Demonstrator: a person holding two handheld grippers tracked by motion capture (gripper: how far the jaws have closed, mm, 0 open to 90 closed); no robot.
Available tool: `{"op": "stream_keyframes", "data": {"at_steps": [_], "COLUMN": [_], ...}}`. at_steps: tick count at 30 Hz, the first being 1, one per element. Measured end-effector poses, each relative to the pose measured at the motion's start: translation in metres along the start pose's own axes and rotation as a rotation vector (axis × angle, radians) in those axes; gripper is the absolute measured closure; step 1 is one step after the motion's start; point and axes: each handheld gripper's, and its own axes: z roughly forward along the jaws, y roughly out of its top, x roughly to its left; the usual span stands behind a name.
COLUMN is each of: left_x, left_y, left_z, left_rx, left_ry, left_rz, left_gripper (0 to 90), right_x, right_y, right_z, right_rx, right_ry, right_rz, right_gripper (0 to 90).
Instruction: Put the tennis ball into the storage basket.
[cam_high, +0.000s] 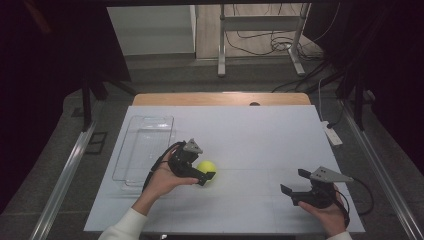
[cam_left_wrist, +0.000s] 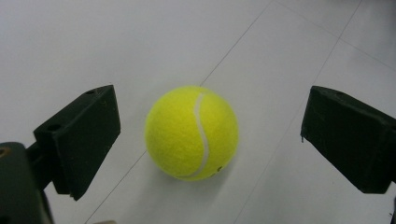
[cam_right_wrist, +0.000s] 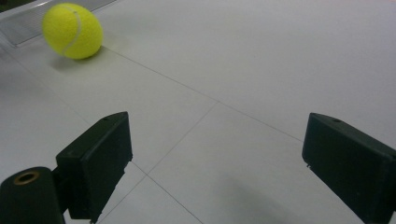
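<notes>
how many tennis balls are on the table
1. The tennis ball lies on the white table, between the open jaws of the left gripper, right of the clear tray.

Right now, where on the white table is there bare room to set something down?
Bare: the white table between the yellow tennis ball and the right gripper, and the far half. Crowded: the left, where the clear plastic tray and left gripper flank the ball.

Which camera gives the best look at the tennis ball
The left gripper view: the tennis ball sits large and sharp on the table, seam visible, with gaps to both jaws. The high view shows it small, partly behind the left gripper. The right gripper view shows it far off in the upper left corner.
</notes>
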Motion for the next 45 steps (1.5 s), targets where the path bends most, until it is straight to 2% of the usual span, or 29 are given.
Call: {"op": "stream_keyframes", "data": {"at_steps": [12, 23, 39, 45], "left_x": [-0.003, -0.003, 0.001, 0.004], "left_y": [0.004, 0.004, 0.002, 0.000], "left_z": [0.011, 0.023, 0.034, 0.038], "left_rx": [0.036, 0.086, 0.134, 0.153], "left_ry": [-0.004, 0.000, 0.004, 0.005], "left_rz": [0.020, 0.018, -0.015, -0.045], "left_gripper": [4.0, 2.2, 2.2, 2.7], "right_x": [0.000, 0.000, 0.000, -0.001], "right_y": [0.000, 0.000, 0.000, -0.001], "right_z": [0.000, -0.001, 0.000, 0.000], "right_rx": [0.000, -0.003, -0.003, -0.001], "right_ry": [0.001, 0.001, 0.001, 0.002], "right_rz": [0.001, 0.005, 0.006, 0.007], "right_gripper": [8.6, 8.6, 8.6, 8.6]}}
